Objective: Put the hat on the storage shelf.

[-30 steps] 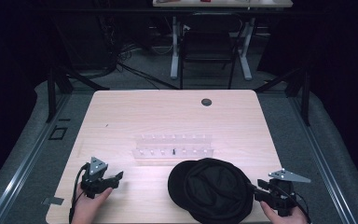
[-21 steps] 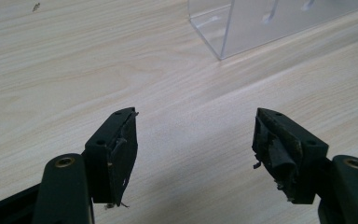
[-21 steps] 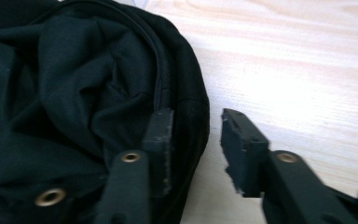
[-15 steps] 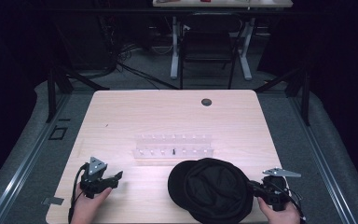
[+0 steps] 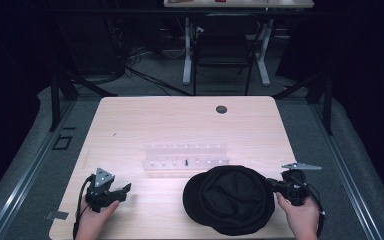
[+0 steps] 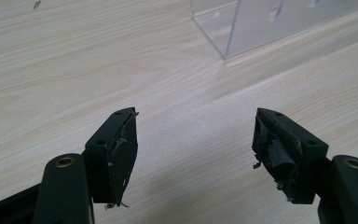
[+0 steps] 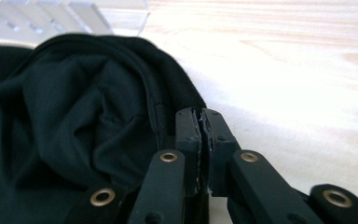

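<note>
Our right gripper (image 7: 200,140) has its jaws pressed together beside the black cap (image 5: 230,199) lying near the worktop's (image 5: 180,120) front edge, the grip unclear, while our left gripper (image 6: 193,154) waits apart, so handling has barely begun.

No writing, label, brand or number can be read anywhere. The pale wooden counter (image 5: 145,125) bears only bare grain. The soft black cloth cap (image 5: 230,200) carries no legible mark.
</note>
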